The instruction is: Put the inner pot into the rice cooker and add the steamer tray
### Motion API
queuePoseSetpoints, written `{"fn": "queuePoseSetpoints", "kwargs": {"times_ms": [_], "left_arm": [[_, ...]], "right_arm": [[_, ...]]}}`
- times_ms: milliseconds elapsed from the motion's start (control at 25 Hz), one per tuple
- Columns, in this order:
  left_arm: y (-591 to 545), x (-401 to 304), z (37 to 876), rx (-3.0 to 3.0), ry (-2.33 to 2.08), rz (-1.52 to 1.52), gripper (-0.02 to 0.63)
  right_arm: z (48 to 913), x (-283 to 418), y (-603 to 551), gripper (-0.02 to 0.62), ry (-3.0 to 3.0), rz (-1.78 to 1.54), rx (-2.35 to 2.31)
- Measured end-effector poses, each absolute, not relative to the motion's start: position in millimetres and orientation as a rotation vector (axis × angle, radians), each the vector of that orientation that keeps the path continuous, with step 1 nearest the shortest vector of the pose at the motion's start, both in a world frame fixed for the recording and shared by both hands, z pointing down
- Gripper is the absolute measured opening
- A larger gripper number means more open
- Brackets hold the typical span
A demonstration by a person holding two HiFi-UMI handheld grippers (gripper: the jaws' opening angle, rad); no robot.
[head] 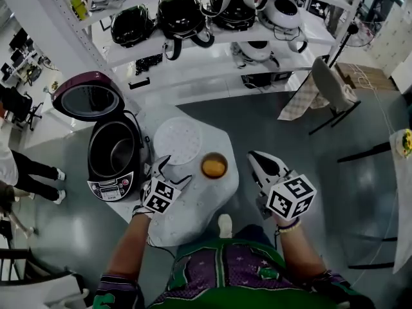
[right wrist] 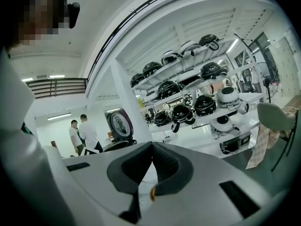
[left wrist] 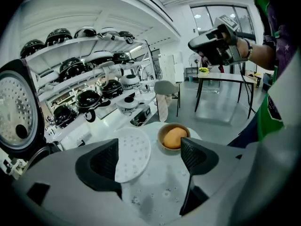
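Fingers [left wrist: 104, 164] of the left gripper [left wrist: 150, 159] stood wide apart, gripping nothing. Between them its own view framed the white steamer tray [left wrist: 133, 154], flat on the table [left wrist: 155, 194], with a bowl [left wrist: 174, 136] of something orange just beyond. The right gripper [right wrist: 151, 161] had its pads pressed together, empty. Its view looked past them to the rice cooker [right wrist: 120, 131] and two people [right wrist: 83, 134] standing behind it.

Only the head view looked down into the cooker. Its lid [head: 89, 96] was raised, and what looked like the inner pot [head: 111, 152] sat inside, just left of the tray. That view also put the right gripper off the table's right edge.

The small white table stood on a grey floor. Shelves [head: 193, 24] of cookers ran behind, with a chair [head: 331, 85] to the right.
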State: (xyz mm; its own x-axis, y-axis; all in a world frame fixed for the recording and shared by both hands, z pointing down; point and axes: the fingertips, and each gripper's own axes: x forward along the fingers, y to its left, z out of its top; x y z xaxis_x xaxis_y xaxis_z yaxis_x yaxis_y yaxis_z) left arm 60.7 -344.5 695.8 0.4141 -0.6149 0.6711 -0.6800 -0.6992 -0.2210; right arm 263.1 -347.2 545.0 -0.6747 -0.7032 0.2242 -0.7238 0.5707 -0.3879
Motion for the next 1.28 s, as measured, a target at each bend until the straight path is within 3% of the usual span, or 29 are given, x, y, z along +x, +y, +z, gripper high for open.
{"fn": "queuePoseSetpoints", "kwargs": {"times_ms": [560,760,1000,1280], "left_arm": [[-377,53,763,2.497,-1.057,1.301,0.427],[-386,52,789,2.468,-0.993,1.386,0.344],[-396,52,818,2.417,-0.987,1.410,0.292],[-396,45,840,2.407,-0.945,1.664,0.227]], "right_arm": [[561,256,-352,0.006,-2.698,0.717,1.204],[567,260,-351,0.006,-2.666,0.707,1.196],[582,271,-352,0.006,-2.632,0.731,1.211],[590,279,-352,0.006,-2.626,0.752,1.204]]}}
